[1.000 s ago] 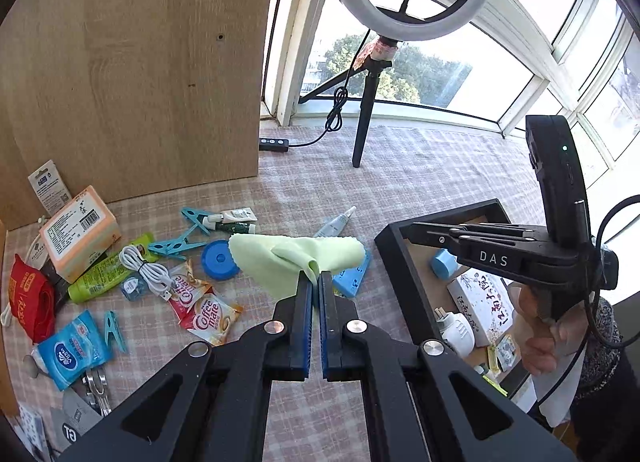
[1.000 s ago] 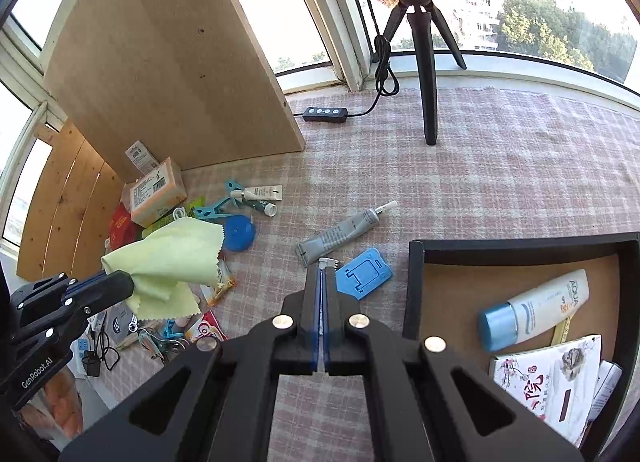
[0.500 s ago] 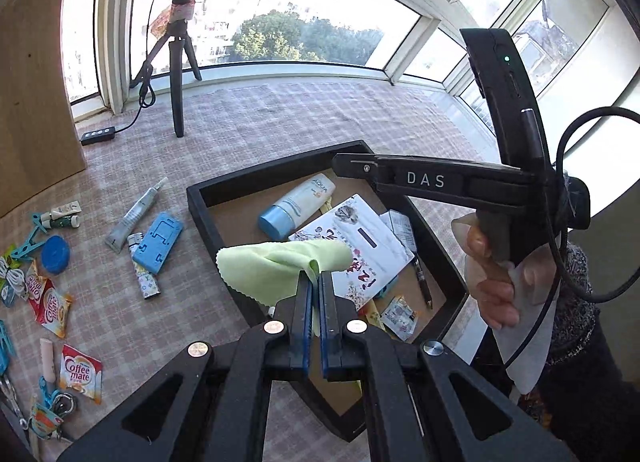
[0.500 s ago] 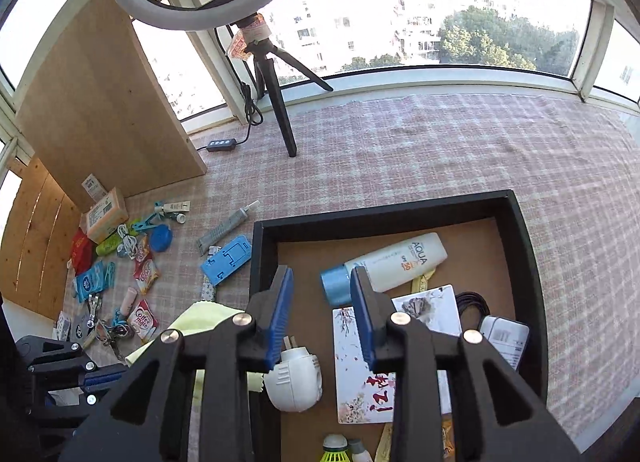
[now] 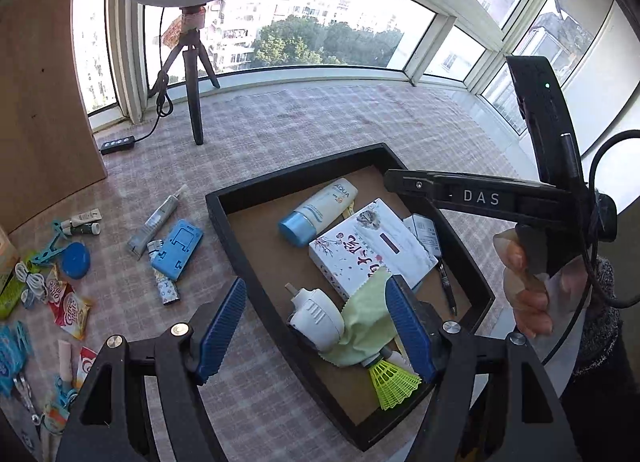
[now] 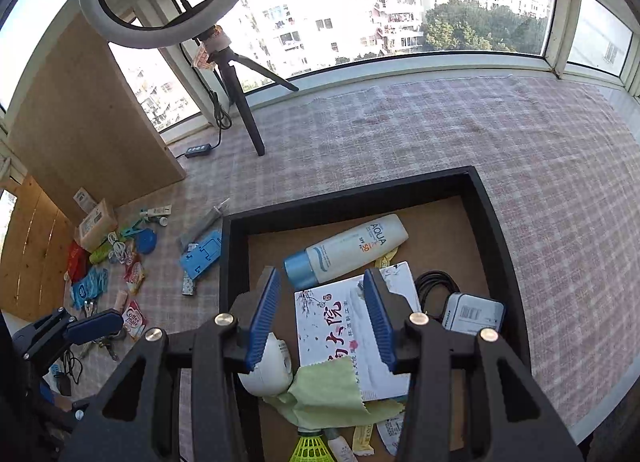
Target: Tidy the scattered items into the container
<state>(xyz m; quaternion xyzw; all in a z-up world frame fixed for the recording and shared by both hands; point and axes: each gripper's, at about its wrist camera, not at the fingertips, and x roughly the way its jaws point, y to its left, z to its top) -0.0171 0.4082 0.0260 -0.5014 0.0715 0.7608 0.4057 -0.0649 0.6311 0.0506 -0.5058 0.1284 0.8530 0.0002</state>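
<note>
The black tray (image 5: 224, 202) (image 6: 496, 222) holds a sunscreen bottle (image 5: 316, 210) (image 6: 348, 250), a white flowered box (image 5: 368, 250) (image 6: 344, 326), a white plug (image 5: 316, 316) and a yellow shuttlecock (image 5: 394, 382). The light green cloth (image 5: 364, 326) (image 6: 332, 390) lies in the tray against the box and the plug. My left gripper (image 5: 316, 334) is open above the tray's near part, with the cloth free between its jaws. My right gripper (image 6: 320, 318) is open above the box and holds nothing.
Left of the tray on the checked cloth lie a blue phone stand (image 5: 178, 248), a grey tube (image 5: 154, 222), a blue lid (image 5: 76, 260), coffee sachets (image 5: 70, 308), clips and a cable. A ring light tripod (image 5: 192, 94) and a wooden board (image 5: 36, 102) stand behind.
My left gripper has opened and the green cloth has dropped into the tray. My right gripper has opened wider and shifted a little over the box.
</note>
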